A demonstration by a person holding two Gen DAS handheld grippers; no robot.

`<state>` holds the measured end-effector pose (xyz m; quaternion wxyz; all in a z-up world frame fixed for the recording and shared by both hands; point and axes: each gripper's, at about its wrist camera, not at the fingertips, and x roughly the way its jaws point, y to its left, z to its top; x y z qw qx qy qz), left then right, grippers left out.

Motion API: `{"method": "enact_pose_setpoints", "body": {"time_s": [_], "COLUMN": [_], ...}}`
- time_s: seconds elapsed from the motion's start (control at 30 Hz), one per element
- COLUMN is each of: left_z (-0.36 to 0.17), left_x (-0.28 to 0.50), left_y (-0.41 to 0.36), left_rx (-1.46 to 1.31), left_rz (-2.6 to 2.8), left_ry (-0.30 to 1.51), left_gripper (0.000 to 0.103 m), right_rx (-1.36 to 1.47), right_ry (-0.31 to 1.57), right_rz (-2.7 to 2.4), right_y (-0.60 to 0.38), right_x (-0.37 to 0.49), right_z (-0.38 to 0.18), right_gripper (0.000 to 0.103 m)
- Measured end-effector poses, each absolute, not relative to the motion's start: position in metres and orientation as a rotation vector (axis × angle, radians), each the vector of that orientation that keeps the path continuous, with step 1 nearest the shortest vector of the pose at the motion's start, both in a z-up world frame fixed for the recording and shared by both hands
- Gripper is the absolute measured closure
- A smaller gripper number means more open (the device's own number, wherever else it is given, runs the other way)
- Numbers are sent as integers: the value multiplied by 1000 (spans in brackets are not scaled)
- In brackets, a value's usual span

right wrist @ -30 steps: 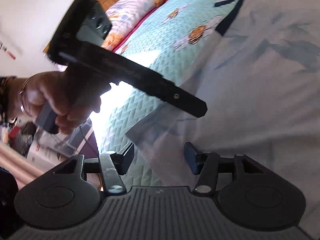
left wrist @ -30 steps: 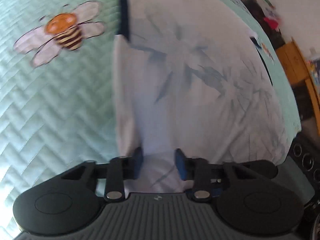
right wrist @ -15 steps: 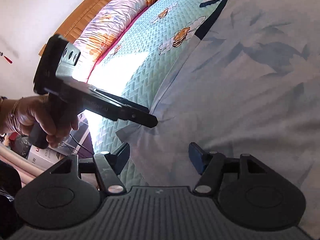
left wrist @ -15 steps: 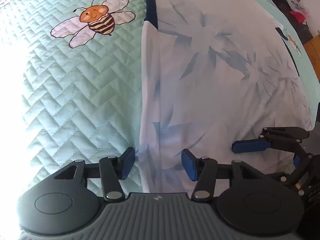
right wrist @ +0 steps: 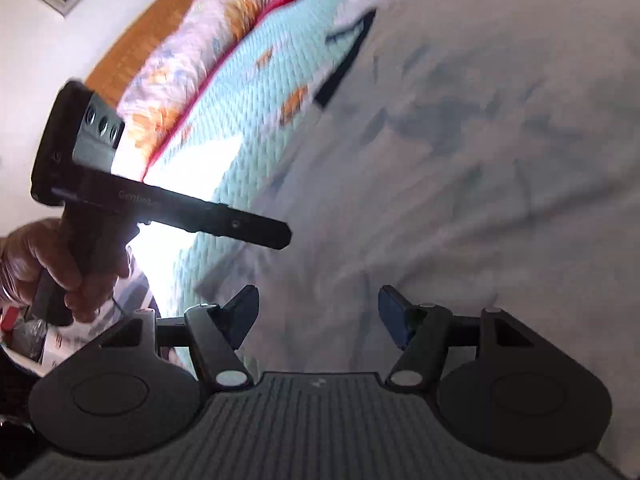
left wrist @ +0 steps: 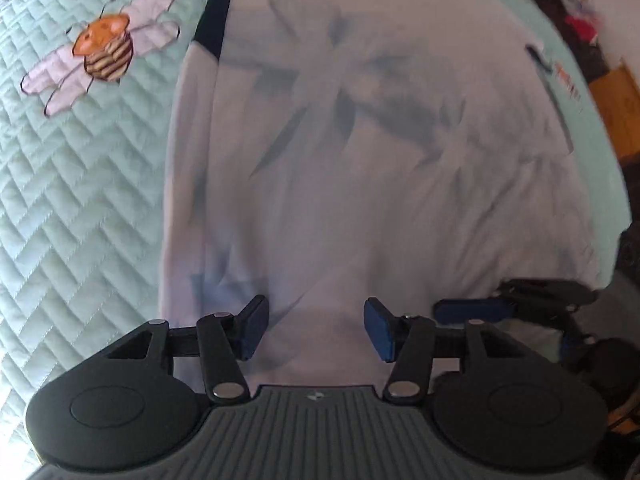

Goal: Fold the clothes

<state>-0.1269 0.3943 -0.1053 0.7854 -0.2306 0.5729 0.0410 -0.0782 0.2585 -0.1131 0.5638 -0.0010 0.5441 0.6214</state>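
A white garment with a blue leaf print and a dark navy trim [left wrist: 360,160] lies spread flat on the bed; it also shows in the right wrist view [right wrist: 480,180]. My left gripper [left wrist: 316,330] is open, its fingers over the garment's near hem at the left side. My right gripper [right wrist: 320,316] is open over the near hem further right. The right gripper's blue fingers [left wrist: 472,309] show at the right of the left wrist view. The left gripper's body [right wrist: 168,200] shows in the right wrist view, held by a hand.
The bed has a mint quilted cover [left wrist: 80,200] with bee pictures [left wrist: 104,52]. Floral pillows [right wrist: 188,72] and a wooden headboard [right wrist: 128,48] lie at the far end. Furniture and clutter [left wrist: 616,108] stand beyond the bed's right edge.
The left gripper opened from a narrower gap one second ago. Both grippers shifted along the near hem; the views are blurred with motion now.
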Motion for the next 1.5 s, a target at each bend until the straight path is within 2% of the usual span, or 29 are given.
{"method": "enact_pose_setpoints", "body": {"time_s": [0.13, 0.23, 0.33, 0.43, 0.53, 0.63, 0.67, 0.7, 0.73, 0.8, 0.87, 0.97, 1.1, 1.23, 1.27, 1.3, 1.37, 1.5], "left_z": [-98, -90, -108, -105, -90, -70, -73, -81, -89, -103, -102, -92, -77, -105, -102, -101, -92, -73], "left_x": [-133, -128, -121, -124, -113, -87, -74, -64, -58, -53, -51, -48, -43, -48, -49, -48, -44, -32], "left_y": [402, 402, 394, 400, 398, 393, 390, 389, 388, 385, 382, 385, 393, 402, 401, 400, 401, 408], "left_rx": [-497, -515, -433, -521, -511, -461, -448, -443, -444, -445, -442, -458, -495, -465, -467, -461, -474, -552], "left_rz": [127, 84, 80, 147, 211, 188, 197, 208, 221, 246, 248, 260, 278, 353, 348, 350, 359, 378], "left_ry": [1257, 1249, 1287, 1271, 1255, 1119, 1106, 1121, 1143, 1174, 1178, 1174, 1039, 1107, 1094, 1106, 1099, 971], "left_gripper": [54, 50, 47, 47, 48, 47, 42, 37, 37, 35, 29, 31, 30, 29, 26, 26, 26, 26], "right_rx": [84, 120, 142, 290, 495, 418, 339, 258, 257, 298, 380, 443, 373, 208, 179, 193, 136, 33], "right_ry": [1209, 1182, 1263, 1347, 1342, 1224, 1187, 1153, 1147, 1151, 1160, 1143, 1092, 1110, 1120, 1112, 1066, 988], "right_rz": [1489, 1394, 1313, 1264, 1139, 1039, 1004, 965, 933, 872, 800, 740, 890, 889, 843, 822, 786, 871], "right_y": [251, 233, 217, 197, 169, 154, 153, 153, 145, 125, 106, 92, 129, 163, 163, 161, 164, 199], "right_x": [-76, -52, -20, 22, 74, 117, 128, 138, 147, 163, 169, 171, 178, 192, 196, 197, 190, 175], "right_z": [-98, -96, -113, -117, -113, -101, -100, -100, -104, -114, -116, -110, -95, -106, -110, -109, -97, -76], "right_gripper": [36, 36, 37, 37, 36, 36, 36, 36, 37, 45, 47, 45, 44, 44, 49, 49, 43, 41]}}
